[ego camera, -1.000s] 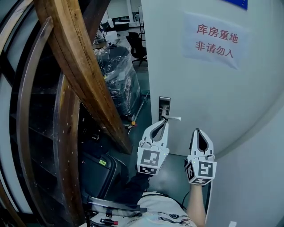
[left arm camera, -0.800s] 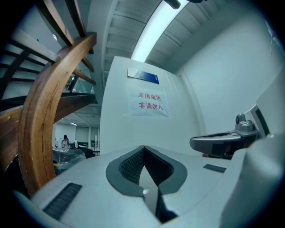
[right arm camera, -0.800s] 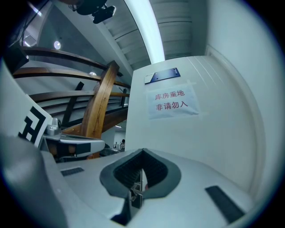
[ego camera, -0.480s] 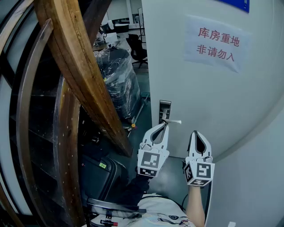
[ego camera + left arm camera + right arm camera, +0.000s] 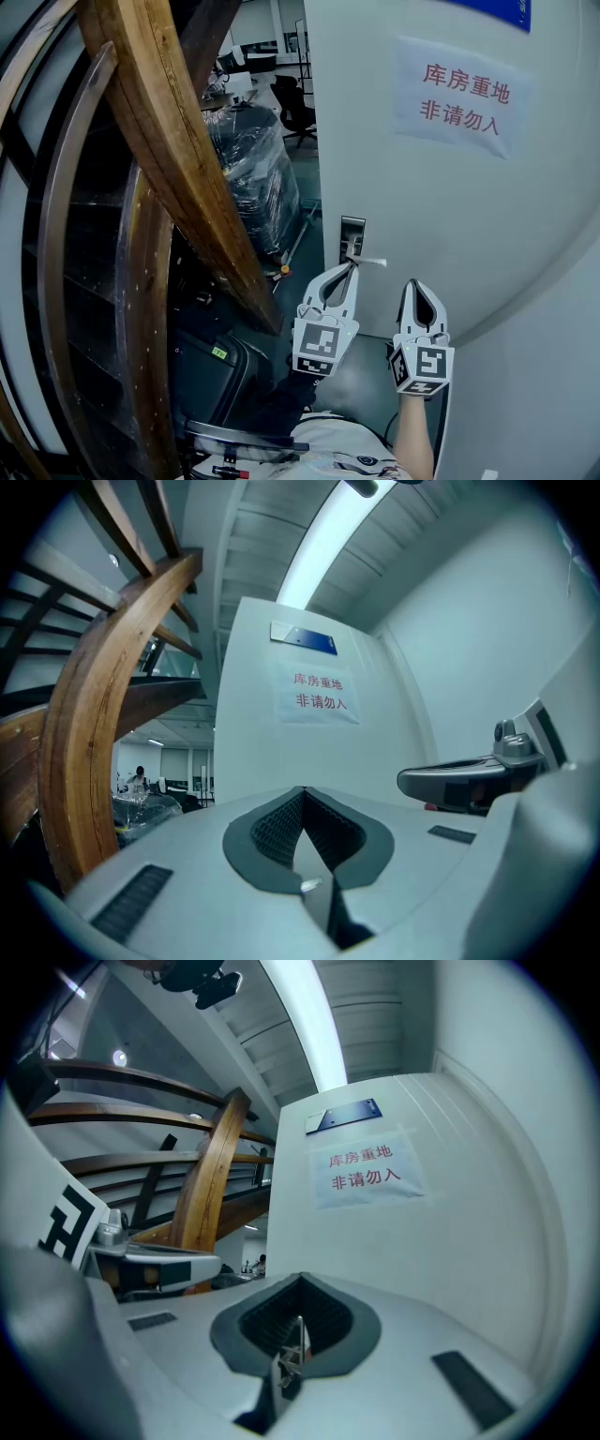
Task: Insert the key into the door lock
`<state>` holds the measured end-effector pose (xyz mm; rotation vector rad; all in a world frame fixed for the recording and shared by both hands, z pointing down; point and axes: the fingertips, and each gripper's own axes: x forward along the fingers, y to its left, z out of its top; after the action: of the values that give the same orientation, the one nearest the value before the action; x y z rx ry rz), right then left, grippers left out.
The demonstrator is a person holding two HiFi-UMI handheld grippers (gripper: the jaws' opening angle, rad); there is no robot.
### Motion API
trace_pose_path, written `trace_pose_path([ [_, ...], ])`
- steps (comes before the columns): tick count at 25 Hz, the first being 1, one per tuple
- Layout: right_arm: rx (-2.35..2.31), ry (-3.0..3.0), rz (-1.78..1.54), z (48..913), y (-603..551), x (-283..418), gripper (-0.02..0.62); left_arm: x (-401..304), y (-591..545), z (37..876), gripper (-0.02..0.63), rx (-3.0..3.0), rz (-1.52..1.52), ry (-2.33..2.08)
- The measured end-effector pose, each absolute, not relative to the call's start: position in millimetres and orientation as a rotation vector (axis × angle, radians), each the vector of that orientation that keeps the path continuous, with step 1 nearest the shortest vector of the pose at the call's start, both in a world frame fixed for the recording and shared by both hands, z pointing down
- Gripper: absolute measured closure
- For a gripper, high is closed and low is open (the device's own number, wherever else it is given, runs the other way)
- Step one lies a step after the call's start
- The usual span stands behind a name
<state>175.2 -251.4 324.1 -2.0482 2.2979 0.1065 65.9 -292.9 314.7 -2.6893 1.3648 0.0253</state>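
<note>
Door [image 5: 450,216] filling the right of the head view now, white, with a paper sign [image 5: 464,96] stuck high on it. Lower down, by the door's left edge, the metal lock plate [image 5: 352,228] is seen, and the handle [image 5: 370,262] juts to the right across its lower end.

The left claw [image 5: 348,269] is held up right at the handle, though whether the tips touch it cannot be settled from here. In the left gripper view its jaws are pressed together, with nothing clearly caught between them.

The right claw [image 5: 418,284] is raised beside it, lower and to the right, apart from the lock plate. Its jaws are clenched on the key [image 5: 298,1335], a thin metal blade seen standing upright between the pads in the right gripper view.

So the pickup is judged done, and the key is up at the door. Left to be done are the lining-up with the keyhole, which cannot be made out at this size, and the push in. No contact between key and lock is shown.
</note>
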Motion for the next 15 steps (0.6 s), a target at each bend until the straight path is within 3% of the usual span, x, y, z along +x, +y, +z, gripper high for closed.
trace_pose_path([
  [15, -2.057, 2.293, 0.117, 323.4, -255.7, 173.4, 0.591, 62.6, -295.5, 316.6, 0.603, -2.688, 0.022, 1.374],
])
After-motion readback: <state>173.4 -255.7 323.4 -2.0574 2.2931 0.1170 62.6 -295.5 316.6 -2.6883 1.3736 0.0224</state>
